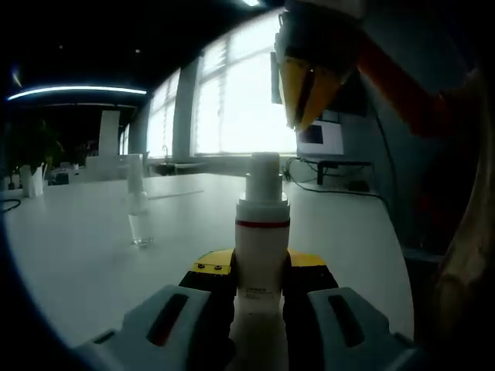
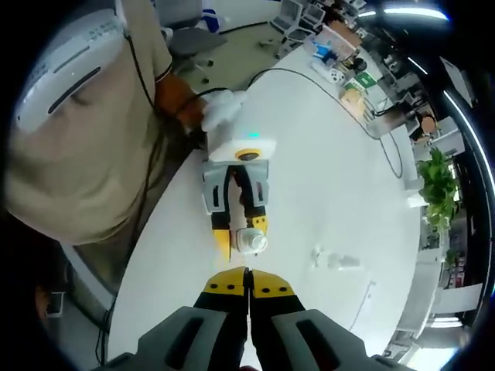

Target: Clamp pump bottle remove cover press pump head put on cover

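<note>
Pump bottle [image 1: 261,255]: base cut off by the lower edge of the left gripper view; label print too small to be read. Right gripper [image 1: 309,93], above the pump bottle: upper body cut off by the top edge. Clear cover [image 2: 334,260], beside the pump bottle: outline faint, shape not told.

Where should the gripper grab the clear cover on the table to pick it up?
Grab the cover around its middle, from the side. It stands upright and alone on the table, tall and thin, so its round sides are free for both jaws. The right gripper is shut and would have to open first; the left gripper is busy clamping the bottle.
</note>
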Demonstrator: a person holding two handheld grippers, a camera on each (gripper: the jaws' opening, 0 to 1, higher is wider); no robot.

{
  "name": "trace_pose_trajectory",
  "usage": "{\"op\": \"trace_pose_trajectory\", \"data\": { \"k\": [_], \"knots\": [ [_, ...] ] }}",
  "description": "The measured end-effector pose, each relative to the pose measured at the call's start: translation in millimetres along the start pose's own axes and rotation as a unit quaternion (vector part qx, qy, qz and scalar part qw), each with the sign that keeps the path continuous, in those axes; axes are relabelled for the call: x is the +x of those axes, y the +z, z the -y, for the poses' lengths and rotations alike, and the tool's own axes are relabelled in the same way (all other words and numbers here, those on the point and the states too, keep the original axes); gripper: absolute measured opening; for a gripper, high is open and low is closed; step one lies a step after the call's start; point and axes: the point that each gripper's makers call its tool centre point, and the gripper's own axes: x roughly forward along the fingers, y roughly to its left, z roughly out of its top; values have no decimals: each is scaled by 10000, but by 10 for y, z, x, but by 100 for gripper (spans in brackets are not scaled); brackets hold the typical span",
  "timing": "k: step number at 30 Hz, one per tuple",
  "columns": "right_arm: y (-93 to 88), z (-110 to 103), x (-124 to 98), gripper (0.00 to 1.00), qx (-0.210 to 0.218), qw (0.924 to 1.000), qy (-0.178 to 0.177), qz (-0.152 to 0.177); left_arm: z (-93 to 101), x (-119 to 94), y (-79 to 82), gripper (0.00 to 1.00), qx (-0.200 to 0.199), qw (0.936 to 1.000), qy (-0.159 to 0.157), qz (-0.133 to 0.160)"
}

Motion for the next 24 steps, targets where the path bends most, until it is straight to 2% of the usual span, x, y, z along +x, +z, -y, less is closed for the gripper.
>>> {"op": "trace_pose_trajectory", "data": {
  "k": [11, 24],
  "knots": [
    [-84, -32, -67, 0, 214, 9991, -326, 172, 23, 2, 5, 14, 22, 10000, 1, 1],
    [-193, -53, -181, 0, 594, 9944, -749, 460, -7, -2, 3, 14, 12, 10000, 17, -1]
  ]
}}
